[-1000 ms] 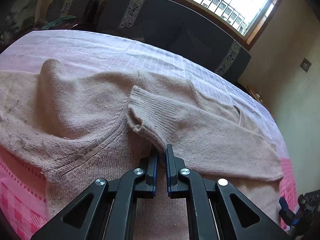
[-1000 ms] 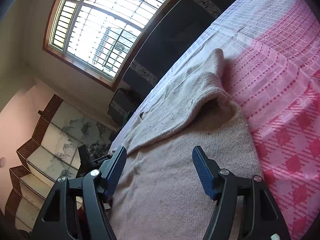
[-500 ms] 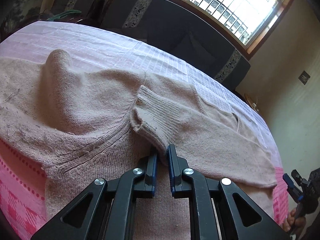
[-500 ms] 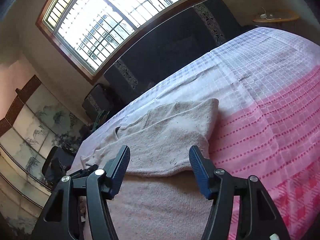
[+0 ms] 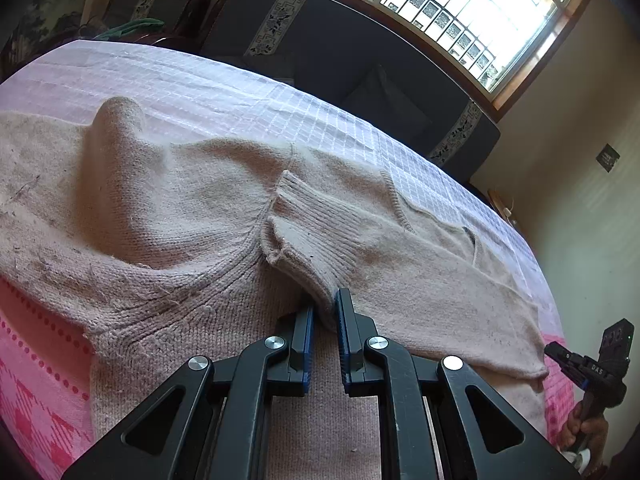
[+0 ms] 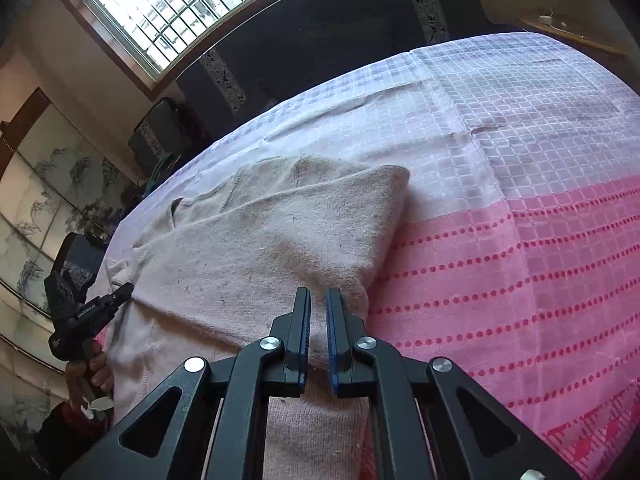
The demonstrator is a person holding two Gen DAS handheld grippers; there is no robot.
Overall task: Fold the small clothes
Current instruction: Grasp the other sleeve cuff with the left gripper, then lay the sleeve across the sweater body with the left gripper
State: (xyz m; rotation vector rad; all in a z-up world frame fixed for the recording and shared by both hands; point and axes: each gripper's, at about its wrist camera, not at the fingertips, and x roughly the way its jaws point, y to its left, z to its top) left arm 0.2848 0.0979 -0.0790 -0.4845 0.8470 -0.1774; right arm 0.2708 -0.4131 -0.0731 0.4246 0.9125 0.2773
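A pale pink knitted sweater [image 5: 192, 208] lies spread on a pink and white checked cloth [image 5: 224, 96]. My left gripper [image 5: 324, 312] is shut on the ribbed sleeve cuff [image 5: 308, 236], which lies folded over the sweater body. In the right wrist view the sweater [image 6: 256, 248] has its side folded inward. My right gripper [image 6: 318, 308] has its fingers nearly together over the folded edge; whether cloth is pinched between them I cannot tell. The other gripper shows at the left edge [image 6: 80, 312].
A dark sofa [image 5: 332, 60] and a bright barred window [image 5: 460, 4] stand behind the table. The checked cloth [image 6: 520, 208] lies bare to the right of the sweater. A painted folding screen [image 6: 36, 208] stands at the left.
My right gripper has closed from wide open to nearly shut and has levelled over the folded edge. My left gripper has kept hold of the cuff and drawn it slightly rightward.
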